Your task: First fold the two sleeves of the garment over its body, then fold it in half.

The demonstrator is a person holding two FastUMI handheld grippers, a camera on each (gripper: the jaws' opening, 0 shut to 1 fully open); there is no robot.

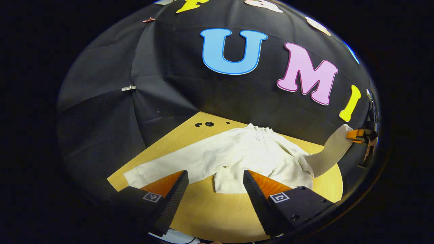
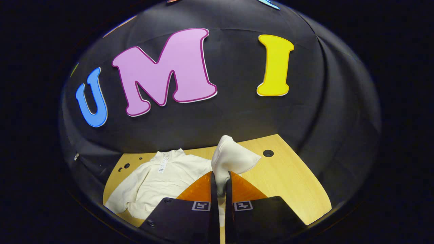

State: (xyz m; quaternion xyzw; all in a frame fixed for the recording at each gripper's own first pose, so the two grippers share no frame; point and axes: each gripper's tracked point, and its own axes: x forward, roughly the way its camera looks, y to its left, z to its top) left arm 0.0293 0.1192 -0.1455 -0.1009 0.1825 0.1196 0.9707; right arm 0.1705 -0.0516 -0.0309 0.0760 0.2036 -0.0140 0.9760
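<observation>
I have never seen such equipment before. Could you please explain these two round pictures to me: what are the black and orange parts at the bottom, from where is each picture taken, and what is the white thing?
A person holds a two-finger gripper in each hand, and each gripper carries its own camera. In the left gripper view, the left gripper is open above a wooden table, where a cream hoodie lies spread flat. In the right gripper view, the right gripper is shut on one sleeve, lifting it off the table. The left gripper view also shows that raised sleeve far right.
</observation>
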